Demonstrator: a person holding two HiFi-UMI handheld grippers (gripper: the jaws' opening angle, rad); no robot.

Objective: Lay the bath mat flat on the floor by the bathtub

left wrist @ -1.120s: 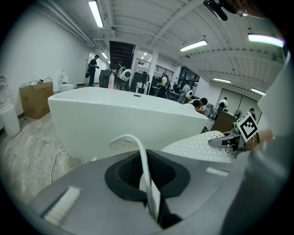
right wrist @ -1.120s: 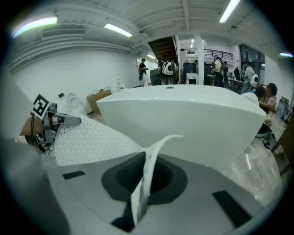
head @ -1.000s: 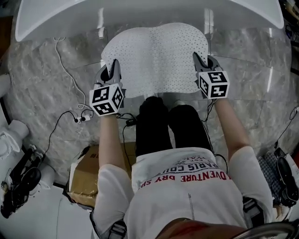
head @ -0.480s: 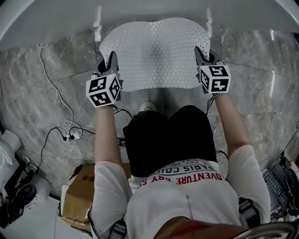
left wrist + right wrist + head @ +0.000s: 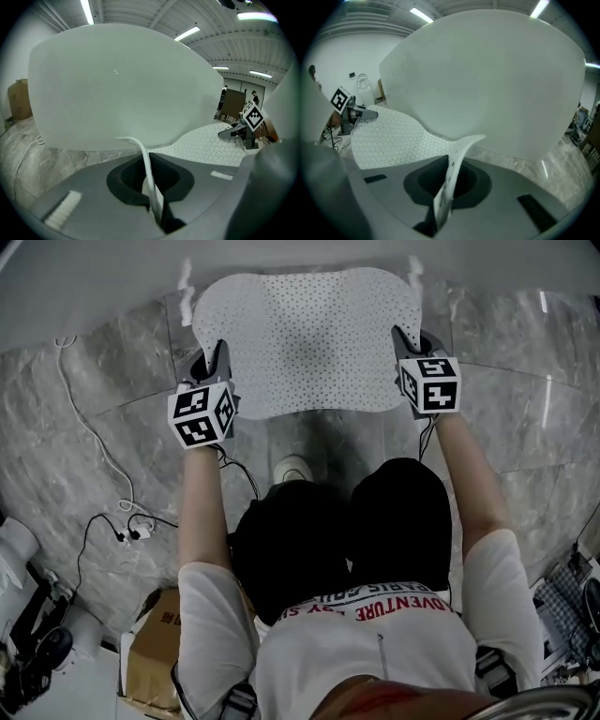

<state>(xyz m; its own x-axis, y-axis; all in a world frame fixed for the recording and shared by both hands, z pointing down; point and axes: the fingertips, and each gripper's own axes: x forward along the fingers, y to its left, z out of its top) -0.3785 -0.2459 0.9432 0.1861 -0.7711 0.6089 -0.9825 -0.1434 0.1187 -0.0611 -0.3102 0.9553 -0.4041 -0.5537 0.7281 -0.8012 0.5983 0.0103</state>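
Observation:
The white perforated bath mat (image 5: 305, 338) is spread over the marble floor, its far edge at the base of the white bathtub (image 5: 94, 277). My left gripper (image 5: 214, 367) is shut on the mat's near left edge. My right gripper (image 5: 405, 343) is shut on the near right edge. In the left gripper view a thin strip of mat (image 5: 146, 168) stands pinched between the jaws, with the tub wall (image 5: 122, 84) close ahead. In the right gripper view a curled mat corner (image 5: 454, 173) is clamped in the jaws, with the tub (image 5: 497, 79) behind.
A white cable (image 5: 89, 432) and a dark cable with a plug (image 5: 127, 531) trail over the floor at the left. A cardboard box (image 5: 155, 652) lies at the lower left. The person's legs (image 5: 347, 531) and a white shoe (image 5: 292, 468) are just behind the mat.
Both grippers have moved forward toward the tub with the mat held. The mat's far edge has come closer to the tub base and the mat lies flatter.

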